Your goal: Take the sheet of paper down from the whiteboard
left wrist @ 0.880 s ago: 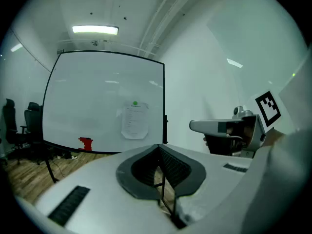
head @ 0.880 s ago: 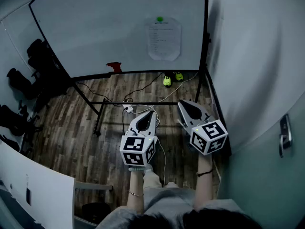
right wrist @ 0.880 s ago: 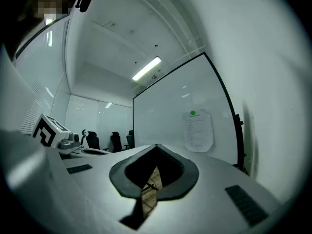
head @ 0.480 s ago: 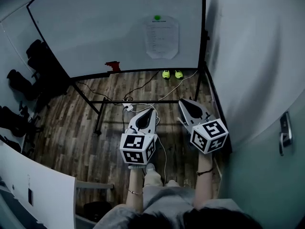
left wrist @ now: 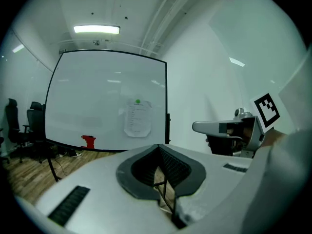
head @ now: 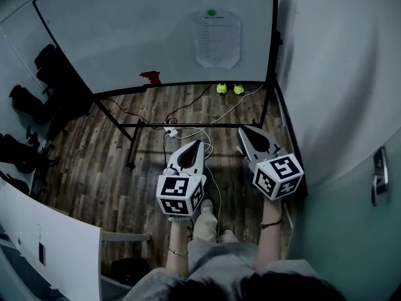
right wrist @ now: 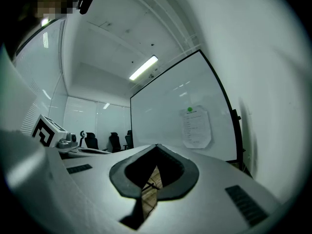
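Sheet of paper (head: 217, 39): hung on the whiteboard (head: 125, 30) close to its right edge, with 1 green magnet (head: 211, 12) at the sheet's top edge.
Left gripper (head: 197, 144): jaws pressed together with nothing between them; it pointed toward the board and was well apart from it.
Right gripper (head: 242, 131): jaws also pressed together and empty; it was beside the left one, well apart from the sheet.
Red item (head: 150, 77): sat at the whiteboard's bottom edge, left of the sheet.
Floor (head: 88, 168): wood planks, with cables lying under the board's stand.

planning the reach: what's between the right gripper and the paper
Right gripper view: bare air up to the paper. Head view: floor, cable and stand bar below.
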{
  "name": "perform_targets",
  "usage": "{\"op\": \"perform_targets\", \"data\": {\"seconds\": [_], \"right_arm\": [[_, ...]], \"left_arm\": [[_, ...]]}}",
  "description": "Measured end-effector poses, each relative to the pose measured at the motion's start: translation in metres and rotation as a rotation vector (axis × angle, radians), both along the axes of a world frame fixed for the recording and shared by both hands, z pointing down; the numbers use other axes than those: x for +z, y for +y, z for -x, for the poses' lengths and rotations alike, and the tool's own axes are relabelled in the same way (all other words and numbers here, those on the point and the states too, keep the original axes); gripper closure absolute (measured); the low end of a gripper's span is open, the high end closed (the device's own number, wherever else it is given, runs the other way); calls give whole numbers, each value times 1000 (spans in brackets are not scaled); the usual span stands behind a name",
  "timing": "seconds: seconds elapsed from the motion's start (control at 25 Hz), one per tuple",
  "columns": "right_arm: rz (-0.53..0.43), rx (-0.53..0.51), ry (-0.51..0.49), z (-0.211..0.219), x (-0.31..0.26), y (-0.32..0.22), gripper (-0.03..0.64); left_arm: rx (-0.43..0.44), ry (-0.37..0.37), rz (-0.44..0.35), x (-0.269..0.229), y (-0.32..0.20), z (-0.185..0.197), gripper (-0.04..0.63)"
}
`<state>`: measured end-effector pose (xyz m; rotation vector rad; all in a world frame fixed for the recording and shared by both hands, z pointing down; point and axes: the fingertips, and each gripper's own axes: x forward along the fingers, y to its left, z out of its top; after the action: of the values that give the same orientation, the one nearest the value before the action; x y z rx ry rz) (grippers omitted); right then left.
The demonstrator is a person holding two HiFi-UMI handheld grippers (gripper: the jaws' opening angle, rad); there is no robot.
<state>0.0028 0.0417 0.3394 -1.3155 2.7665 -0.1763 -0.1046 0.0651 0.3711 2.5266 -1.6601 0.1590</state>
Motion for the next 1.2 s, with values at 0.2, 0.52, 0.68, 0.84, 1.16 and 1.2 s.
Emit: {"op": "perform_targets", "data": {"seconds": [0.2,0.52,0.68,0.84,1.16,1.2], "right_arm": [[-5,-25,15,17,3,-15,617],[-8,-6,24,20,3,-72,615],[-13,19,19,16,-1,-105,617],[-1,35,12,15,-5,-133,617],[-11,75,31,18,-12,-179,615],[-10,77,33,20,-12,-185,615]], "left_arm": [[6,5,6,6,-20,5,589],[42,-3,-8,0,-83,6,589],[64,0,-20,-11,-120,6,589],[92,-4,-31,-17,-151,3,589],[144,-6,-46,-26,-201,4,589],[145,-5,-47,-27,-208,7,589]]}}
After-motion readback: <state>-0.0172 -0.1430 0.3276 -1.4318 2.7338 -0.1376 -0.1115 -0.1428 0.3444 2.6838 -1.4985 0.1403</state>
